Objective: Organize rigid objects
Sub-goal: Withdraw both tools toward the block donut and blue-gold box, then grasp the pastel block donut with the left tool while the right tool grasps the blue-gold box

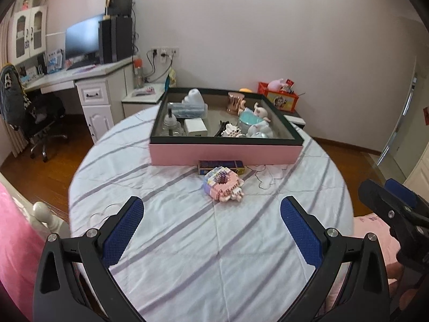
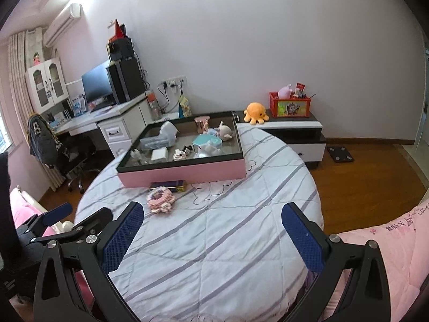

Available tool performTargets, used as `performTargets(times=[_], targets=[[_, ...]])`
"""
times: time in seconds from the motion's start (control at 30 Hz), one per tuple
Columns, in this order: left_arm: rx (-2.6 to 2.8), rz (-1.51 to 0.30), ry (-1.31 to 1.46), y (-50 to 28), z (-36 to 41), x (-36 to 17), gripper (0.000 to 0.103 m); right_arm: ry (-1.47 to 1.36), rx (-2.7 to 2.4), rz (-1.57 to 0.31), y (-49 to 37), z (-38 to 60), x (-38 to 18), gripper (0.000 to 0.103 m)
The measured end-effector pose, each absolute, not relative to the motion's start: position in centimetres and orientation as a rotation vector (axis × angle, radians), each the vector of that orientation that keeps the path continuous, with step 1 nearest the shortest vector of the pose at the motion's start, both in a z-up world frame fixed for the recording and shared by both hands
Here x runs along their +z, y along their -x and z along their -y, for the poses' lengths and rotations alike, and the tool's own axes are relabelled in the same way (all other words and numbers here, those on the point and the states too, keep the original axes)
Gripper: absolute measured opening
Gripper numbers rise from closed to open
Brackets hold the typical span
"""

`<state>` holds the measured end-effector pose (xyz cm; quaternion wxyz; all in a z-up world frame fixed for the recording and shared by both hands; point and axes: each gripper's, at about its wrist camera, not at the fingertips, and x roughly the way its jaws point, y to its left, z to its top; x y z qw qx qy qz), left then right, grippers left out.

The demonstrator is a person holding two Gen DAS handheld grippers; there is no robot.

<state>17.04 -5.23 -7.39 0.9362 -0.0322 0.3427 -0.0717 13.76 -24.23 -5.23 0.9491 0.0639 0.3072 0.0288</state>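
A pink toy-brick model (image 1: pixel 223 184) lies on the striped bedcover, in front of a dark blue flat box (image 1: pixel 221 166). Behind them stands a pink tray (image 1: pixel 225 154) with a dark rim, holding several small objects. My left gripper (image 1: pixel 211 222) is open and empty, short of the brick model. My right gripper (image 2: pixel 211 224) is open and empty; the brick model (image 2: pixel 160 199) lies ahead to its left, with the blue box (image 2: pixel 169 185) and tray (image 2: pixel 185 173) beyond. The right gripper also shows at the right edge of the left wrist view (image 1: pixel 388 201).
The round bed (image 2: pixel 228 241) has a white cover with grey stripes. A thin white cable (image 1: pixel 264 177) lies right of the model. A desk with a monitor (image 1: pixel 81 40) and chair (image 1: pixel 32 112) stand left. A low cabinet (image 2: pixel 295 131) with an orange plush and red crate stands behind.
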Motion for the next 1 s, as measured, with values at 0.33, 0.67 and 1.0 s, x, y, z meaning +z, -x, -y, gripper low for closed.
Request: performTargets(times=[0.33, 0.67, 1.0], targets=[[-0.156, -0.857, 0.075, -24.7, 7.8, -12.7, 0.103, -0.14, 0.039, -0.687, -19.6, 25.4, -7.7, 0.103], [-0.128, -0.921, 0.078, -27.7, 7.7, -15.3, 0.103, -0.16, 0.044, -0.739, -22.3, 25.8, -9.9, 0.103], [-0.148, -0.909, 0.051, -27.9, 7.6, -15.5, 0.068, -0.157, 0.046, -0.77, -23.3, 25.1, -10.8, 0.103]])
